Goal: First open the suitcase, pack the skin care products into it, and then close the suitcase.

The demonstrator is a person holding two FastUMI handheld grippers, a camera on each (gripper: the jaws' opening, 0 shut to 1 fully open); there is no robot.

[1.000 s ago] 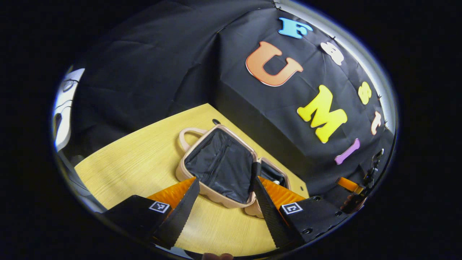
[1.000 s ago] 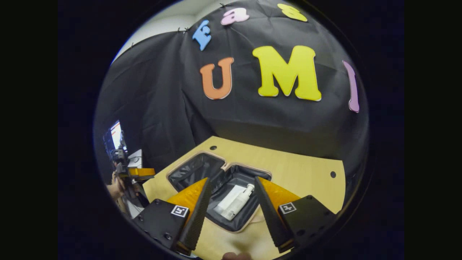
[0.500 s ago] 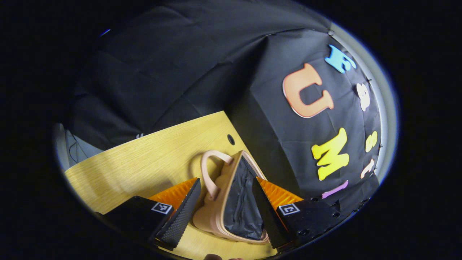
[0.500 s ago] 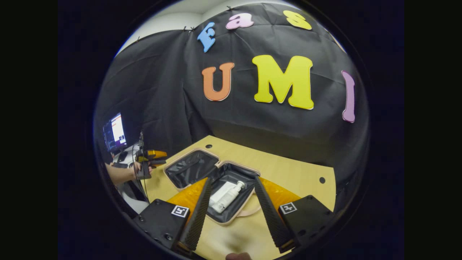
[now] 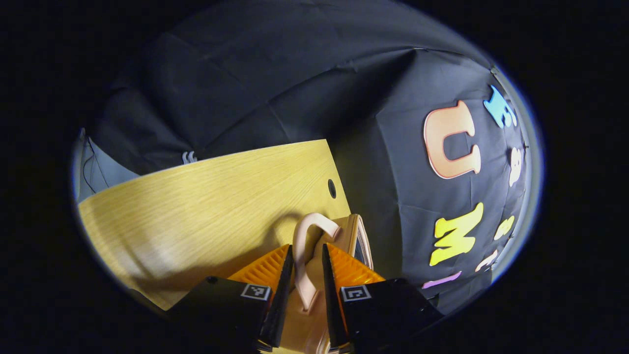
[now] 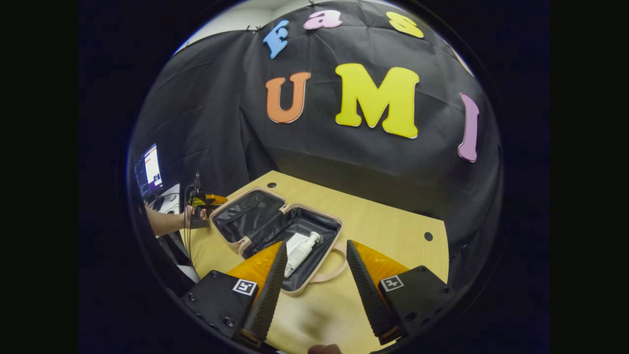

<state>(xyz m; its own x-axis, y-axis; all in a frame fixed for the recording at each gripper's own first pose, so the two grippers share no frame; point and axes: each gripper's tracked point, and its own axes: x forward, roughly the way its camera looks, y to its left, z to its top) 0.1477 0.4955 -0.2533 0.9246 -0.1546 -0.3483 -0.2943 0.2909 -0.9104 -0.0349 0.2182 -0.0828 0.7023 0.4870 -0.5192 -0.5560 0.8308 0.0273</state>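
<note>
A pink suitcase lies open on the wooden table point(image 6: 393, 231), and its black-lined lid point(image 6: 245, 216) is spread to the left. In the base point(image 6: 322, 228) rest a white pump bottle point(image 6: 300, 251) and a white tube point(image 6: 294, 241). My left gripper point(image 5: 307, 247) is at the lid's outer side, its fingers closed narrow on the lid's pink handle point(image 5: 309, 231). The lid's rim point(image 5: 353, 236) shows edge-on just beyond. The right gripper view shows that same left gripper point(image 6: 206, 200), held by a hand point(image 6: 185, 216). My right gripper point(image 6: 316, 243) hovers open near the suitcase's front corner, holding nothing.
A lit monitor point(image 6: 150, 169) stands off the table's left end. The tabletop has small round holes point(image 6: 425, 236) point(image 5: 332, 188) near its back edge. Bare wood point(image 5: 196, 206) stretches left of the lid, and the black cloth wall rises right behind the table.
My left gripper came in low to the lid's handle and its fingers closed from wide open to narrow around it. The right gripper drew back and rightward, staying open.
</note>
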